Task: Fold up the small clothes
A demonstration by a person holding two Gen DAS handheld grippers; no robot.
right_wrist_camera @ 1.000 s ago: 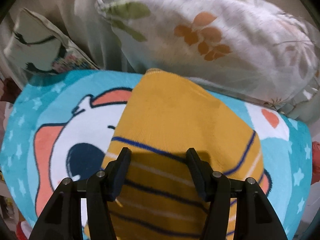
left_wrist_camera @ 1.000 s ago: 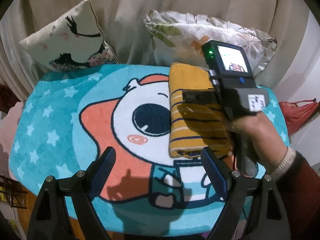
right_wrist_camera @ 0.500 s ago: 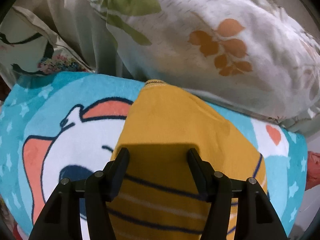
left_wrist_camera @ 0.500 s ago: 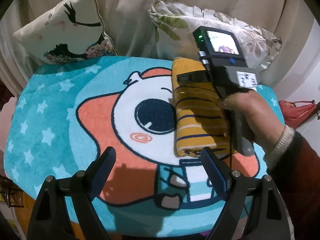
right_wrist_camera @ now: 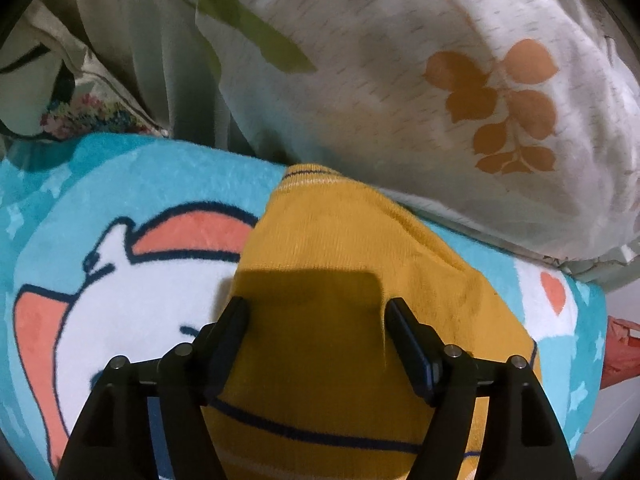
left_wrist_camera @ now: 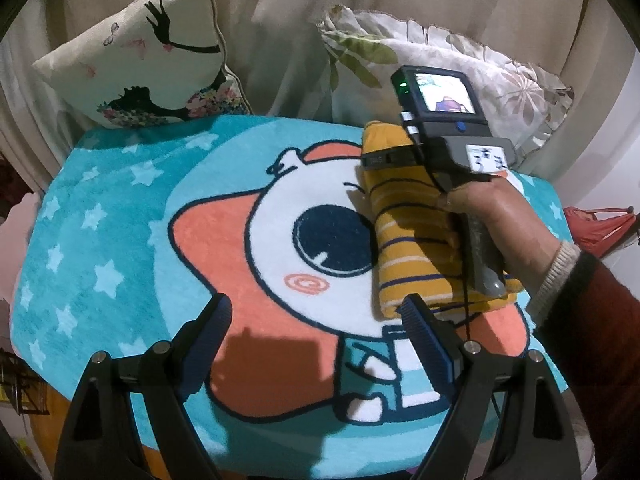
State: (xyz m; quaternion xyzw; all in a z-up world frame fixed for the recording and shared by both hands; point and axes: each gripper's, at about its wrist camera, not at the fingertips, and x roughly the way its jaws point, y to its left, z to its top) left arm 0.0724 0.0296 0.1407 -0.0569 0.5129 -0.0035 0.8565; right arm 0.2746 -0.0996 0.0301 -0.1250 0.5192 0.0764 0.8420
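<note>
Surface: teal cartoon blanket [left_wrist_camera: 100, 216] with white stars and an orange-and-white character, spread over a raised soft top; its near edge curves down out of the left wrist view.
Backdrop: beige curtain [left_wrist_camera: 280, 20] behind; pillow [left_wrist_camera: 136, 64] with a black figure print at back left; floral cushion [left_wrist_camera: 460, 68] at back right; red bag [left_wrist_camera: 600, 228] off the blanket's right edge.
Garment: folded yellow top [left_wrist_camera: 408, 240] with navy and white stripes, lying flat on the blanket's right half, long axis running away from the cameras, far end touching the floral cushion's base.
Right hand: hand [left_wrist_camera: 492, 220] wrapped round the handle, dark red sleeve with cream cuff, forearm coming in from the right; held low over the garment's far half.
Right gripper: gripper [right_wrist_camera: 316, 312] with fingers [right_wrist_camera: 232, 332] spread wide, both tips over plain yellow fabric, nothing between them; whether the tips touch the cloth is unclear.
Left gripper: gripper [left_wrist_camera: 316, 312] parted wide and empty, hovering over the blanket's near centre; its right finger [left_wrist_camera: 424, 336] sits in front of the garment's near left corner, contact unclear.
Edges: garment's left side borders the character's white face; near hem well inside the blanket edge.
Open room: bare blanket stretches left of the garment across to the starred border.
</note>
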